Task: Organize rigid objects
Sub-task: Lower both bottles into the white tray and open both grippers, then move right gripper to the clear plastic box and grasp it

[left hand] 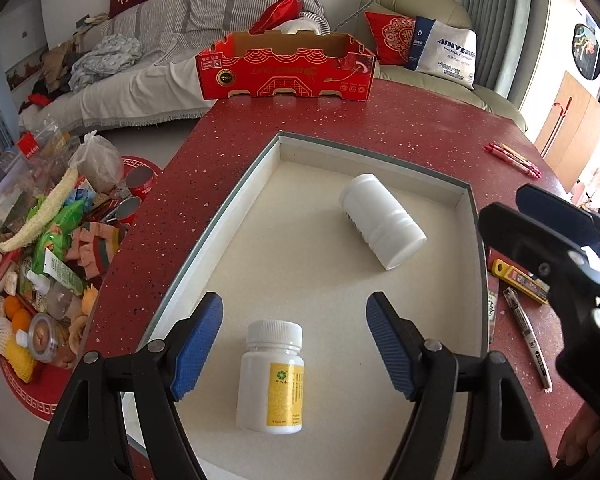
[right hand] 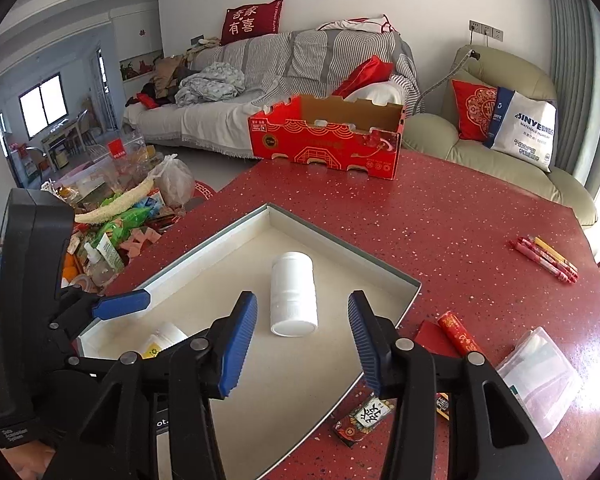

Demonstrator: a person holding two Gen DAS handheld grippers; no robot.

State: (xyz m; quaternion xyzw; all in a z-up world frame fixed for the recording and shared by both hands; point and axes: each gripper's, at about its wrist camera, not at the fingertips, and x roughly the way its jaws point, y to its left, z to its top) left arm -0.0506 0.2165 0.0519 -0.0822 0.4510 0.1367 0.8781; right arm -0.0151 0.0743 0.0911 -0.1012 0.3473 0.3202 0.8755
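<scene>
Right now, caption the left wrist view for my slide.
Open left gripper above a yellow-labelled bottle lying in the white tray, near a plain white bottle.

Bright daylight, right-side glare, fisheye warp

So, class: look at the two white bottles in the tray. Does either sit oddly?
Yes. The plain white bottle lies tipped on its side in the tray, while the yellow-labelled bottle stands upright between the left gripper's open jaws.
</scene>
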